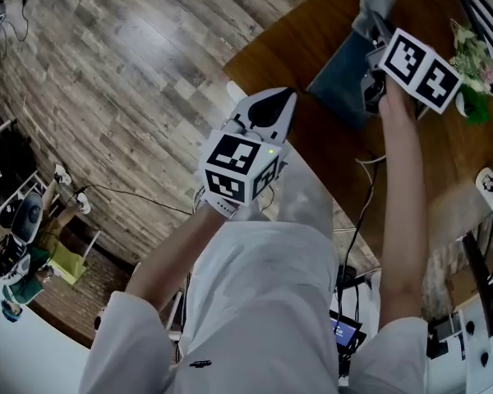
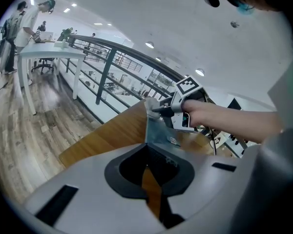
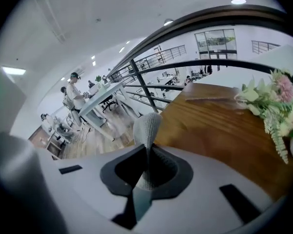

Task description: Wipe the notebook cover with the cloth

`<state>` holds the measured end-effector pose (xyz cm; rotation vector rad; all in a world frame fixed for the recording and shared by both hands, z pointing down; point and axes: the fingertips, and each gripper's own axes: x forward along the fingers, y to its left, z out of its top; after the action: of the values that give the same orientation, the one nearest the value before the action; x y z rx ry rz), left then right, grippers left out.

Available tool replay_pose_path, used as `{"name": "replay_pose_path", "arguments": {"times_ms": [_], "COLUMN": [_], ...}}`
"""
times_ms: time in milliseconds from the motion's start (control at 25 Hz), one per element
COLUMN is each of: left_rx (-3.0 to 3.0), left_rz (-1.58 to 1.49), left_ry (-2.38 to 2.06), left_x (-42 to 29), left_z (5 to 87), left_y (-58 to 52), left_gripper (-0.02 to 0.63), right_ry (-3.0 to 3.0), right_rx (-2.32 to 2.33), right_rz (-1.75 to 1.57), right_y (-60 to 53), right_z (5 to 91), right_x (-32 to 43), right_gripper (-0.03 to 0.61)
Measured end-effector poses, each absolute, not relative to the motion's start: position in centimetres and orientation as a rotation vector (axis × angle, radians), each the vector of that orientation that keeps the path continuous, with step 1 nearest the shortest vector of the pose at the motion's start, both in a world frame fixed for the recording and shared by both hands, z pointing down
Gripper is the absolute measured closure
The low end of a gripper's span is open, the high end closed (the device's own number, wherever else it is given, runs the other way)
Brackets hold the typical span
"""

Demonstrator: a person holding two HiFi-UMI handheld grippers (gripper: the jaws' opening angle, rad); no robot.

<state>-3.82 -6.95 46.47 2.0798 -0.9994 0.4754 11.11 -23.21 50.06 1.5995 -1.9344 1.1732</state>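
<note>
The person's pale clothing fills the bottom of the head view. Just past it the left tongs hang over the floor, short of the counter, with the jaws drawn together and nothing between them. Only a sliver of wood shows through their slit in the left gripper view. Further out, the right tongs are clamped on a grey knitted cloth, whose loose rounded end pokes out beyond the jaws. They hold it at the far end of the dark blue-grey notebook. The notebook lies flat near the counter's rounded near edge, well apart from the bunch of flowers on the right. Whether the cloth is actually pressing on the cover or just above it cannot be told. The cloth looks soft, light and limp, so it should fold under the tongs and needs a bunched grip close to the jaws, as it has now, with enough left free to drag flat. The notebook looks thin, light and fairly stiff, with a smooth matt cover. On polished wood so near the edge it would probably slide under a firm wipe. Its near corner or near edge seems the sensible place to pin it, and the empty left tongs are best placed to do that.
</note>
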Motion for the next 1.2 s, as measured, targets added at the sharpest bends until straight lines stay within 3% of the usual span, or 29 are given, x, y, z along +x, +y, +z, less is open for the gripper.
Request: {"name": "replay_pose_path", "arguments": {"times_ms": [760,1200], "left_rx": [2.033,2.028], "left_rz": [0.448,0.441], "left_ry": [-1.029,-1.046], "left_x": [-6.9,-6.5], "left_z": [47.6,47.4], "left_y": [-8.2,-7.8], "left_gripper": [0.595,0.595], "right_ry": [-1.999,-1.955], "right_rx": [0.528,0.416], "right_rz": [0.182,0.181], "right_y": [-23.9,-21.1], "right_z": [54.2,54.7], "right_x": [6.5,5.8], "right_gripper": [0.549,0.551]}}
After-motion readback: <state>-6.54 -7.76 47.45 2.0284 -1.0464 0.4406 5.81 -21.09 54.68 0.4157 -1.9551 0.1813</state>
